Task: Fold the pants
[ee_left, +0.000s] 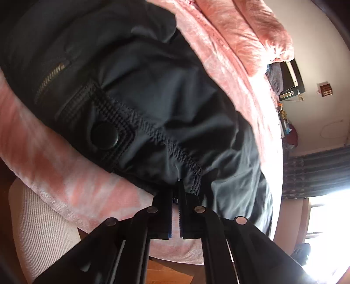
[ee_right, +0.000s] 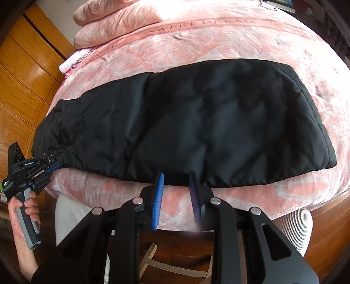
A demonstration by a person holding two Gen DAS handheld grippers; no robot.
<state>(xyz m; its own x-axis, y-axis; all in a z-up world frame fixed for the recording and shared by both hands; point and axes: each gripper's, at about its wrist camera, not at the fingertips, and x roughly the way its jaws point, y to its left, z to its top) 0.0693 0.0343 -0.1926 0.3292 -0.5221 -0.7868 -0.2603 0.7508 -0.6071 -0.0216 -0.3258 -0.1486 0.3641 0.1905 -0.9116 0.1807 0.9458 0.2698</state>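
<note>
Black pants (ee_right: 196, 120) lie spread flat across a pink blanket (ee_right: 196, 43) on a bed. My left gripper (ee_left: 176, 190) is shut on the waistband hem, just right of a black snap button (ee_left: 104, 135) and a pocket zipper (ee_left: 51, 78). In the right wrist view the same left gripper (ee_right: 57, 166), held by a hand (ee_right: 26, 209), pinches the pants' left end at the bed's edge. My right gripper (ee_right: 176, 178) hovers at the near hem in the middle. Its blue pads (ee_right: 158, 196) stand a little apart, with nothing pressed between them.
Folded pink bedding (ee_right: 113, 19) is stacked at the bed's far left corner. Wooden cabinets (ee_right: 21, 76) stand to the left. A pale ribbed seat (ee_right: 293, 229) and wooden floor (ee_right: 175, 240) lie below the near bed edge. A bright window (ee_left: 323, 218) glares in the left wrist view.
</note>
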